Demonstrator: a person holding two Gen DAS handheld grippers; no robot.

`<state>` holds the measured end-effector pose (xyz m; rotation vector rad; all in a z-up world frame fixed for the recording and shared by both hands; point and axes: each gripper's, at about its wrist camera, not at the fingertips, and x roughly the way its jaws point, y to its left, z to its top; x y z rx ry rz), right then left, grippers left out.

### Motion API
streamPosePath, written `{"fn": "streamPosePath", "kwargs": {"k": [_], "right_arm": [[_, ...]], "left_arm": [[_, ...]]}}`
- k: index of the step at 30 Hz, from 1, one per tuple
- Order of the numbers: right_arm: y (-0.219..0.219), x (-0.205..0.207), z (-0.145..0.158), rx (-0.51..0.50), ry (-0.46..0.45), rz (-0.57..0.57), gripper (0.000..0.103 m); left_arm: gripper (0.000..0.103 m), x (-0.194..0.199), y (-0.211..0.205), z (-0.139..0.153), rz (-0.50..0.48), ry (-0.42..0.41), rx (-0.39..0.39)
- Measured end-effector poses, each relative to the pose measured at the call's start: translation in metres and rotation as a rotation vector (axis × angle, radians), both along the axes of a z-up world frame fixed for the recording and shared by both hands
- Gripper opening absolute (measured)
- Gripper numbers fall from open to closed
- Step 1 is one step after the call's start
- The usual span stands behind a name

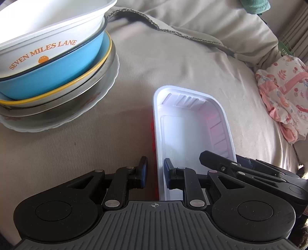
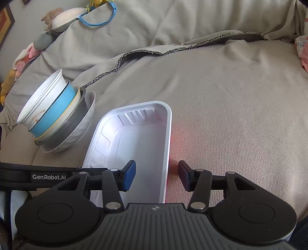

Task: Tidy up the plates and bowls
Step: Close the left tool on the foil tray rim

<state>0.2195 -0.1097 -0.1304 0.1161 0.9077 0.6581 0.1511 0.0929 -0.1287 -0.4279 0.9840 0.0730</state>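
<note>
A white rectangular tray [image 1: 192,127] [image 2: 138,138] with red outer walls lies on the beige sofa cover. My left gripper [image 1: 156,174] straddles the near end of its left wall, pads against both sides, shut on it. Across the right wall stands my right gripper [image 2: 156,176] [image 1: 224,156], one finger inside the tray and one outside, with clear gaps to the wall: open. Left of the tray is a stack of bowls [image 1: 57,63] [image 2: 57,119]: a white "SEVEN MILES LANE" bowl on top, then a blue one, a yellow-rimmed one, a steel one and a white scalloped one.
The beige cover [image 2: 231,115] stretches bare to the right of the tray. Back cushions [image 2: 173,25] rise behind it. A pink floral cloth [image 1: 284,96] lies at the right. Stuffed toys [image 2: 57,17] sit on the cushions at the far left.
</note>
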Motion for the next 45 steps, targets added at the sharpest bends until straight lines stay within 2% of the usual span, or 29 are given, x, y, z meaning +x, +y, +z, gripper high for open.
{"fn": "streamPosePath", "kwargs": {"k": [8, 17, 25, 38, 44, 45], "right_arm": [[0.006, -0.008, 0.000, 0.002, -0.006, 0.043, 0.050], [0.006, -0.009, 0.000, 0.009, 0.000, 0.039, 0.050], [0.001, -0.006, -0.001, 0.043, 0.030, 0.019, 0.050], [0.008, -0.012, 0.000, 0.004, -0.008, 0.024, 0.046], [0.010, -0.013, 0.001, 0.000, 0.003, 0.025, 0.046], [0.010, -0.012, 0.003, -0.004, 0.008, 0.021, 0.044]], "left_arm": [[0.022, -0.001, 0.001, 0.000, -0.005, -0.005, -0.004], [0.020, -0.002, -0.011, 0.002, -0.034, 0.000, 0.064], [0.014, -0.001, 0.005, -0.003, 0.033, 0.018, -0.013], [0.014, -0.001, 0.003, -0.002, 0.021, 0.010, 0.012], [0.014, 0.001, 0.001, -0.001, 0.046, 0.009, 0.013], [0.016, 0.002, -0.001, 0.001, 0.038, 0.009, 0.015]]}}
